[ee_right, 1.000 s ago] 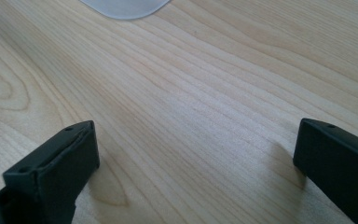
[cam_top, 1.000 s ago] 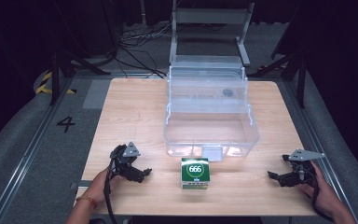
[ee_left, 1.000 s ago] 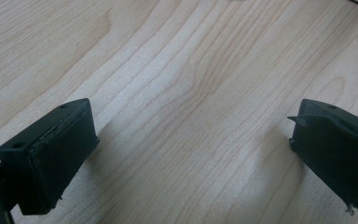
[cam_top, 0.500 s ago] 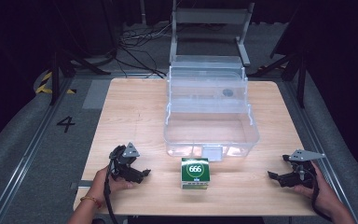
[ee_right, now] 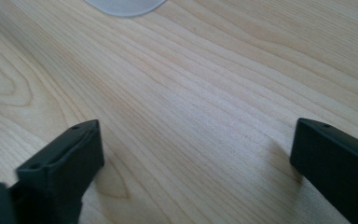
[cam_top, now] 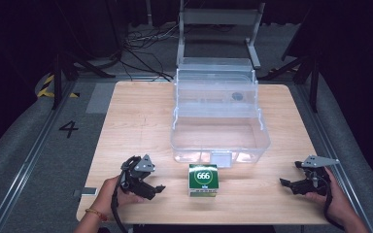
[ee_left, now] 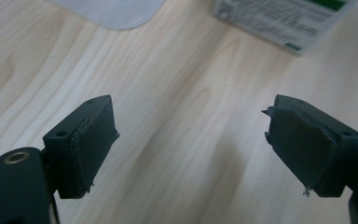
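1. The green box [cam_top: 203, 180] stands at lower centre of the high view, on the table [cam_top: 136, 121], just in front of the clear bin [cam_top: 218, 126]; its long axis cannot be told.
2. The left gripper [cam_top: 156, 189] lies nearer, with the box to its right; the right gripper [cam_top: 285, 183] is well apart at lower right.
3. Both sets of jaws have just been closing slightly but are seen spread wide; nothing is held or touched; the box corner [ee_left: 284, 21] shows at upper right in the left gripper view.
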A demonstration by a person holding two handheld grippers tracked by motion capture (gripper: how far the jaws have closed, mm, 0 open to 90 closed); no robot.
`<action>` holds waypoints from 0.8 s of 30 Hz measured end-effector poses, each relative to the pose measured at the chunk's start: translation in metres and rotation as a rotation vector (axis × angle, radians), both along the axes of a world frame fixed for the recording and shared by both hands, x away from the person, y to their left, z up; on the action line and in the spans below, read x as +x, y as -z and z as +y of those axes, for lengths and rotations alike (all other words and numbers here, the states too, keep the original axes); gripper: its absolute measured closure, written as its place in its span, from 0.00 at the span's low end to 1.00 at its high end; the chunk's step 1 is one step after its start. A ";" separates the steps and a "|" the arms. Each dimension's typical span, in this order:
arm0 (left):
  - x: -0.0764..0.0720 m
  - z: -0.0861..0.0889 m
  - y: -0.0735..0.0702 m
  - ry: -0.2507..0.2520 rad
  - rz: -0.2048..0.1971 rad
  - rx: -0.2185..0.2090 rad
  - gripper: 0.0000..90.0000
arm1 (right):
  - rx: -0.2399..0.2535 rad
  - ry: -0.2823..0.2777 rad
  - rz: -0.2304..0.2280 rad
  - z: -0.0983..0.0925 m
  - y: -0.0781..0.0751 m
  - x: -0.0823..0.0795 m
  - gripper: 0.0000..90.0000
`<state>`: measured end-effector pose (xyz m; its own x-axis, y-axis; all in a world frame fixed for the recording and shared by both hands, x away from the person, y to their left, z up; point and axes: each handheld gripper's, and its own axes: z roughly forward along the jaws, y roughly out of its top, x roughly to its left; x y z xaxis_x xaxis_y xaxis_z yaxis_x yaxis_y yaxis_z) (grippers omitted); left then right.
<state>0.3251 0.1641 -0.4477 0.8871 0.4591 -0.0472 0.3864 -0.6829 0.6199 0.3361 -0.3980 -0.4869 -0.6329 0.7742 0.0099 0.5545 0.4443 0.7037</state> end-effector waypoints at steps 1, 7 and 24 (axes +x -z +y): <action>0.000 0.000 0.000 0.000 0.000 0.000 0.18 | 0.000 0.000 0.000 0.000 0.000 0.000 0.06; -0.009 -0.021 -0.010 0.054 -0.020 0.010 0.18 | 0.021 -0.029 -0.012 0.011 -0.011 -0.006 0.20; -0.017 -0.070 -0.044 0.193 -0.080 0.025 0.18 | 0.059 -0.196 -0.054 0.093 -0.042 -0.022 0.25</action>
<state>0.3082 0.0943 -0.4042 0.9592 0.2805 0.0363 0.1970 -0.7548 0.6256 0.3144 -0.3053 -0.4452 -0.7722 0.6352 0.0135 0.4222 0.4972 0.7580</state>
